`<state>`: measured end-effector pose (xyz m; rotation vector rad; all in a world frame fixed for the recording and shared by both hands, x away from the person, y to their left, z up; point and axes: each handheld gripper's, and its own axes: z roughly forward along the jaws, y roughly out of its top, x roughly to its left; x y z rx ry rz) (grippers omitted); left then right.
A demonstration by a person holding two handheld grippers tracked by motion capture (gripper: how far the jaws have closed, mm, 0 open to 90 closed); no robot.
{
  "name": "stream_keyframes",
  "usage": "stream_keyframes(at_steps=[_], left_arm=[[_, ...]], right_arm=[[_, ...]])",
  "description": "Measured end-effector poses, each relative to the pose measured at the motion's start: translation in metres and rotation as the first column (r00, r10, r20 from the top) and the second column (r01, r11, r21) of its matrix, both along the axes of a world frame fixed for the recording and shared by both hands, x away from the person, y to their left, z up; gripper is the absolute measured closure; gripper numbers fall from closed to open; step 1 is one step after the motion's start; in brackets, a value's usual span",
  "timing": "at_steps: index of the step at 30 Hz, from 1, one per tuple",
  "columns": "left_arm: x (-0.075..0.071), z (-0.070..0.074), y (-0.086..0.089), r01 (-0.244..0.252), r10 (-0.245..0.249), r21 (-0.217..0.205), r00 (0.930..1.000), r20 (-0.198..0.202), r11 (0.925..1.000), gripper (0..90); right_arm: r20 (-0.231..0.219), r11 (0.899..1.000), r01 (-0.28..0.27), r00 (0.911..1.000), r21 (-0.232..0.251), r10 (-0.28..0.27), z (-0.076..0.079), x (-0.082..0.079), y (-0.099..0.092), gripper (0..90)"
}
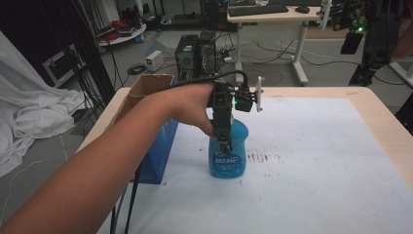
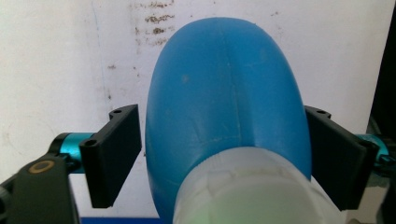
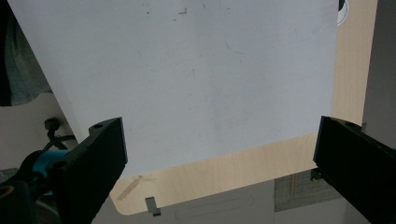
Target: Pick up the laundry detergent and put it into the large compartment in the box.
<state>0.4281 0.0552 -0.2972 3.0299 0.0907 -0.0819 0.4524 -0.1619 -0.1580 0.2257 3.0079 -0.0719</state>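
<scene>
A blue plastic bottle (image 1: 228, 158) with a white cap stands upright on the white mat (image 1: 316, 146), left of the table's middle. My left gripper (image 1: 223, 141) points down over its top, held by a hand whose forearm comes in from the lower left. In the left gripper view the bottle's (image 2: 224, 93) shoulders sit between the two black jaws, and my left gripper (image 2: 222, 114) is shut on it. My right gripper (image 3: 222, 126) hangs open with nothing between its jaws, looking down on the white mat (image 3: 210, 84) and the table's wooden corner (image 3: 224, 172).
An open cardboard box (image 1: 146, 92) with a blue side stands at the table's left edge, close beside the forearm. Dark smudges (image 1: 263, 157) mark the mat right of the bottle. Computer towers (image 1: 195, 53) and cables lie on the floor beyond the table.
</scene>
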Motion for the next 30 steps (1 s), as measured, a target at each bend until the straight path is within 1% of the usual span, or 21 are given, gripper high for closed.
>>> stream_keyframes(at_steps=[2, 3, 7, 8, 11, 13, 15, 17, 19, 25, 26, 28, 30], left_arm=[[-0.0004, 0.0, -0.0002, 0.0, 0.0, 0.001, 1.0, 0.001, 1.0, 18.4], [-0.0006, -0.0001, -0.0007, 0.003, -0.003, 0.002, 1.0, -0.001, 1.0, 18.9], [-0.0006, -0.0003, -0.0009, 0.006, -0.006, 0.003, 1.0, 0.0, 1.0, 19.7], [-0.0006, -0.0005, -0.0013, 0.004, -0.004, 0.004, 1.0, 0.002, 1.0, 20.3], [-0.0008, -0.0004, -0.002, 0.004, -0.004, 0.011, 1.0, 0.0, 0.9999, 23.1], [-0.0009, -0.0005, -0.0025, 0.007, -0.007, 0.013, 1.0, 0.006, 0.9999, 23.4], [-0.0009, -0.0008, -0.0029, 0.012, -0.012, 0.025, 0.9999, -0.003, 0.9996, 27.5], [-0.001, -0.0007, -0.0033, 0.014, -0.015, 0.027, 0.9999, 0.006, 0.9995, 27.9], [-0.0006, -0.0012, -0.0032, 0.011, -0.011, 0.025, 0.9999, -0.001, 0.9996, 30.1], [-0.0009, -0.0013, -0.0048, 0.012, -0.011, 0.028, 0.9999, -0.002, 0.9995, 31.2], [-0.0009, -0.0014, -0.0054, 0.015, -0.015, 0.032, 0.9999, -0.005, 0.9994, 33.1], [-0.0013, -0.0016, -0.0062, 0.015, -0.015, 0.035, 0.9999, -0.003, 0.9993, 34.8], [-0.0013, -0.0016, -0.0062, 0.015, -0.015, 0.035, 0.9999, -0.003, 0.9993, 34.9]], right_arm=[[-0.002, 1.0, -0.009, 1.0, 0.001, 0.009, -0.0006, 0.0005, 0.0004, 1.8], [-0.001, 1.0, 0.0, 1.0, -0.001, 0.0, -0.0006, -0.0001, 0.0012, 1.8], [-0.001, 1.0, -0.009, 1.0, 0.002, 0.009, -0.0012, 0.0003, 0.0016, 1.8], [-0.002, 1.0, -0.001, 1.0, 0.0, 0.001, -0.0015, -0.0003, 0.0022, 1.8], [-0.001, 1.0, -0.005, 1.0, 0.001, 0.005, -0.0011, -0.0002, 0.0026, 1.8], [0.001, 1.0, -0.004, 1.0, 0.001, 0.004, -0.0007, -0.0005, 0.0028, 1.8], [0.0, 1.0, -0.007, 1.0, 0.001, 0.007, -0.0006, -0.0004, 0.0023, 1.8], [0.001, 1.0, -0.001, 1.0, 0.001, 0.001, -0.0004, -0.001, 0.0019, 1.8], [0.003, 1.0, 0.0, 1.0, 0.003, 0.0, -0.0004, -0.0013, 0.0013, 1.8], [0.004, 1.0, -0.01, 0.9999, 0.005, 0.009, 0.0, -0.0011, -0.0006, 1.8], [0.004, 1.0, 0.0, 1.0, 0.002, 0.0, 0.0001, -0.0018, -0.0007, 1.8], [0.005, 1.0, 0.0, 1.0, 0.001, 0.0, 0.0002, -0.0016, -0.001, 1.8], [0.005, 1.0, 0.001, 1.0, 0.003, -0.001, 0.0001, -0.0016, -0.0011, 1.8]])
